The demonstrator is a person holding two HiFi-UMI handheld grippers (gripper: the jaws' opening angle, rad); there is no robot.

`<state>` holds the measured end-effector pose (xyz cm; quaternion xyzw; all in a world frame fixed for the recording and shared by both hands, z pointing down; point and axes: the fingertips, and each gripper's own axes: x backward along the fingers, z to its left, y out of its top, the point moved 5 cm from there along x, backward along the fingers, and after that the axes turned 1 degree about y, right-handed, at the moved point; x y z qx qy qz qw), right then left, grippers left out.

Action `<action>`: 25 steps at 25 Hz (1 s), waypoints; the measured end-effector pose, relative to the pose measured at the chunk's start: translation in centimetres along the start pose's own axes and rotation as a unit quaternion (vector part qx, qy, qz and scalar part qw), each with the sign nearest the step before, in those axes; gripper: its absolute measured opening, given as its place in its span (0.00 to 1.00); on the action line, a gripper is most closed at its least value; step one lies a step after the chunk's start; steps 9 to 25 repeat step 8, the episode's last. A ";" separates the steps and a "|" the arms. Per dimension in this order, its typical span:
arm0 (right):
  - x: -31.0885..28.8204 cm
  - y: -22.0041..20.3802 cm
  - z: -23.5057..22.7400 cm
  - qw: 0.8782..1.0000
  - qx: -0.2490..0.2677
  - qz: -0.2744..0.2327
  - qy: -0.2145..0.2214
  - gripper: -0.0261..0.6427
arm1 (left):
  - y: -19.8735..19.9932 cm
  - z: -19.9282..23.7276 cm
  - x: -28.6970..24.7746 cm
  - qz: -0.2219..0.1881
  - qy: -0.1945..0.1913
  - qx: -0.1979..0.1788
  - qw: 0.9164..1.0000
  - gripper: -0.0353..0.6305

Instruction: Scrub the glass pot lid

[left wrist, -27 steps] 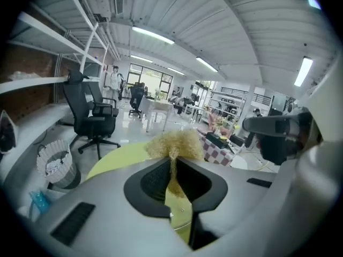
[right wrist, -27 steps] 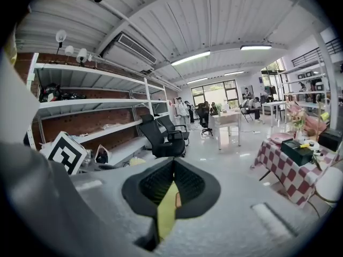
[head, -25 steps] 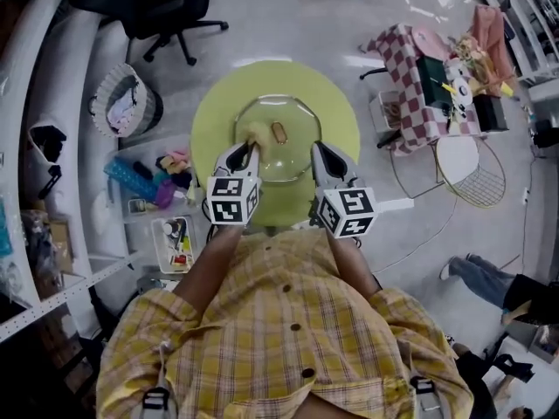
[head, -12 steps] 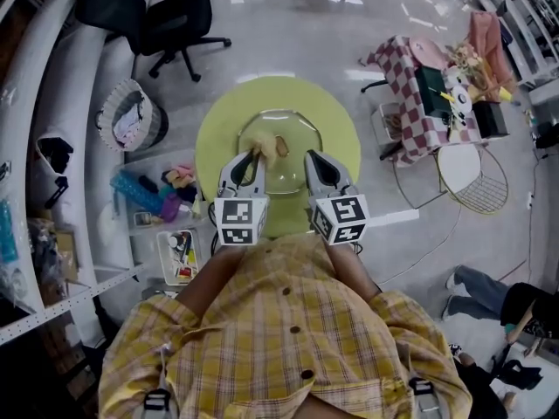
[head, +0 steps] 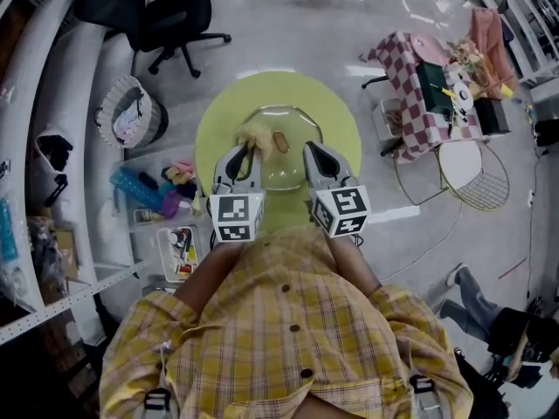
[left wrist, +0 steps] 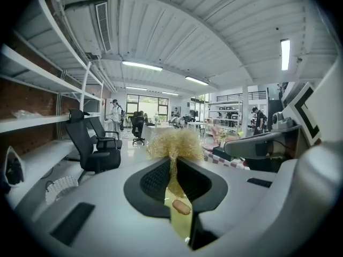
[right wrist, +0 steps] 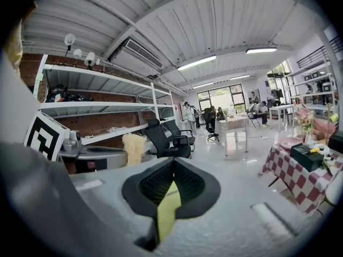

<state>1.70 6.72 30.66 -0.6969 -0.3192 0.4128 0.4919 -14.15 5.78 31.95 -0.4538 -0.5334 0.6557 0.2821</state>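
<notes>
Against half a second ago, the round yellow-green table (head: 336, 116) and the clear round glass pot lid (head: 293, 120) lying flat on it sit as they did. The change is small: the straw-coloured fibrous scrubber (head: 254, 133) was then pressed up against the lid's small brown knob (head: 279, 140) and now rests a little to the left of it, on the glass.

The left claw (head: 249, 150) is clamped on the scrubber. In its own view the pads meet around the fibres, and the tuft (left wrist: 174, 143) spreads out just beyond the tips, with the knob (left wrist: 181, 208) showing below through the gap. The right claw (head: 308, 147) hovers over the lid's right half with its jaws pressed together at the tips and nothing between them – only a slit of yellow-green table (right wrist: 166, 208) shows under them. From that claw the scrubber (right wrist: 133, 146) lies off to the left.

Both claws cover the near part of the lid. Beyond the left claw stands a black office chair (head: 175, 11), and to its left a wire waste basket (head: 129, 112); right of the right claw is a red-and-white checked tablecloth (head: 397, 77), and nearer the person clear floor bins of coloured oddments (head: 175, 243).
</notes>
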 end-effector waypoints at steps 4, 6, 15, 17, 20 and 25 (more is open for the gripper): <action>-0.4 0.0 0.1 1.000 0.000 0.004 0.000 0.04 | 0.6 0.3 0.0 -0.009 0.000 0.003 1.000 0.11; -0.7 0.1 0.2 1.000 0.005 0.008 0.002 0.04 | 0.7 0.3 0.0 -0.011 0.002 0.005 1.000 0.11; -0.8 0.1 0.4 1.000 0.010 0.013 0.005 0.04 | 0.6 0.1 0.1 -0.010 0.003 0.009 1.000 0.11; -0.8 0.1 0.4 1.000 0.010 0.013 0.005 0.04 | 0.6 0.1 0.1 -0.010 0.003 0.009 1.000 0.11; -0.8 0.1 0.4 1.000 0.010 0.013 0.005 0.04 | 0.6 0.1 0.1 -0.010 0.003 0.009 1.000 0.11; -0.8 0.1 0.4 1.000 0.010 0.013 0.005 0.04 | 0.6 0.1 0.1 -0.010 0.003 0.009 1.000 0.11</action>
